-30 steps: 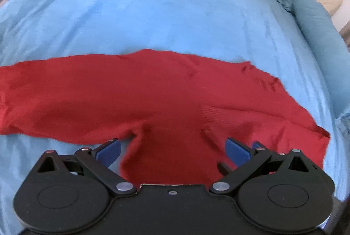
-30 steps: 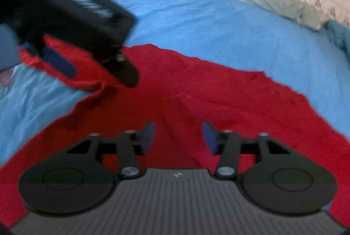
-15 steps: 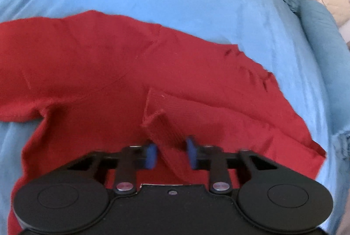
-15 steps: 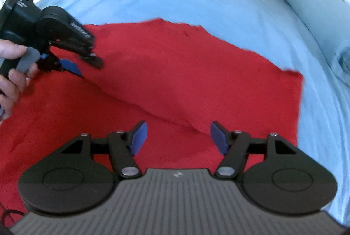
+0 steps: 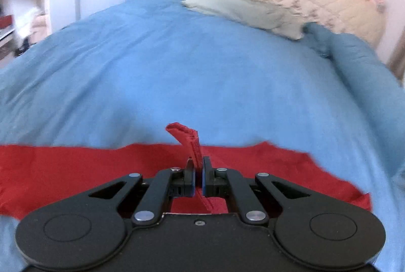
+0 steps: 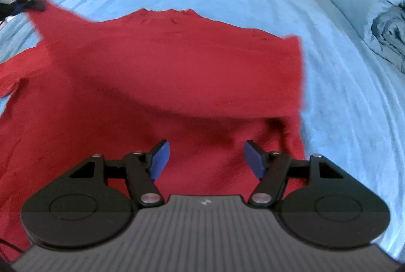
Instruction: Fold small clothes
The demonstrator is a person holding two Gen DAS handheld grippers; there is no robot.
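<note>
Two grippers are at work over one red garment [image 6: 162,74] spread on the blue bed [image 5: 202,69], and only one of them has cloth in hand. The left gripper [image 5: 199,172] has its jaws pressed together on a ribbed cuff or hem edge [image 5: 188,136], which sticks up past the blue pads in a short folded tab; pinching the doubled edge rather than loose fabric should, I think, keep the layers from sliding apart as that part is carried. In the right wrist view the same grip shows at the far left, blurred, with a sleeve or corner of the garment raised off the bed and stretched in a taut slope down to the rest of the cloth. That lift reads as the start of a fold across the body. The right gripper [image 6: 206,160] hangs low over the near part of the garment with its jaws spread wide and nothing between them; whether the pads touch the cloth cannot be told. Its place near the right-hand edge suggests it is there to pin or pick up that side while the left draws its corner over. The garment otherwise lies flat and unfolded, so the task looks barely begun. A pale pillow [image 5: 235,8] rests well apart at the head of the bed.
</note>
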